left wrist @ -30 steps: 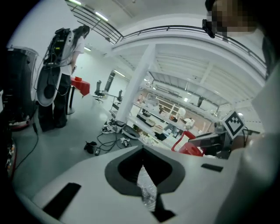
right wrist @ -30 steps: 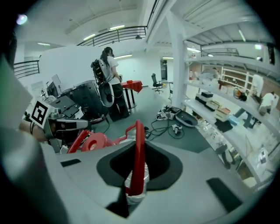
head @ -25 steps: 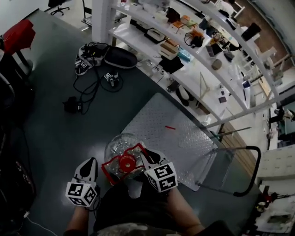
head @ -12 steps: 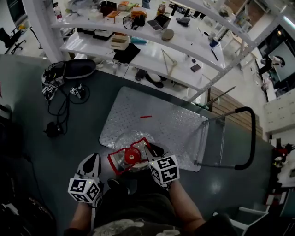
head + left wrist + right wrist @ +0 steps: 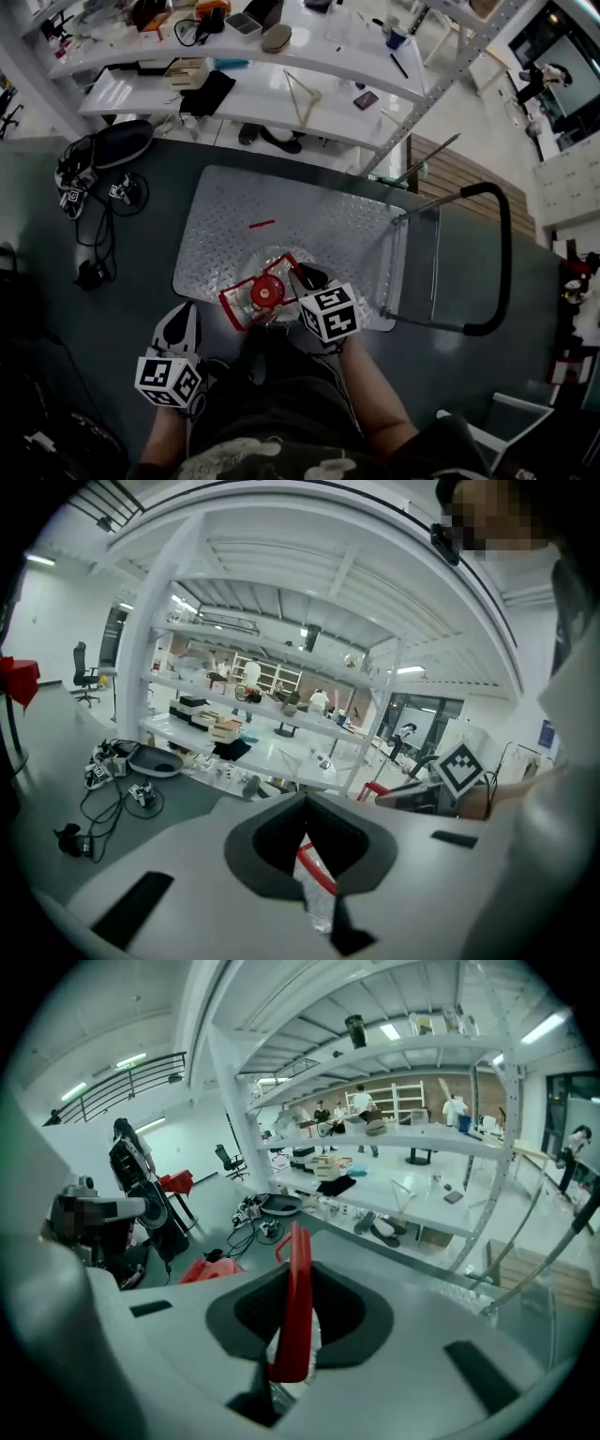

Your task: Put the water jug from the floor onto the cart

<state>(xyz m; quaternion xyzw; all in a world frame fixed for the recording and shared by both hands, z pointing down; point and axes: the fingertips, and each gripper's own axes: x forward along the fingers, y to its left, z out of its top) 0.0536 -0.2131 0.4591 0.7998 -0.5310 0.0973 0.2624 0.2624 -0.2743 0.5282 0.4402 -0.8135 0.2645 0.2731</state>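
Note:
The water jug (image 5: 265, 293) is clear with a red cap and a red handle (image 5: 298, 1279). In the head view it sits over the near edge of the cart's metal deck (image 5: 309, 225); I cannot tell whether it rests there or hangs. My right gripper (image 5: 302, 279) is shut on the red handle, which stands upright between its jaws in the right gripper view. My left gripper (image 5: 185, 312) is to the left over the dark floor, shut and holding nothing. In the left gripper view, part of the red handle (image 5: 319, 872) shows past that gripper's (image 5: 305, 841) tips.
The cart's push handle (image 5: 502, 262) rises at the right. A small red item (image 5: 261, 224) lies on the deck. White shelving (image 5: 281, 84) full of items runs along the far side, with shoes (image 5: 272, 141) under it. Cables and a dark bag (image 5: 94, 178) lie on the floor at the left.
Both grippers and the jug have travelled from beside the cart's corner to its near edge. The jug is now over the deck. The right gripper kept its hold on the handle.

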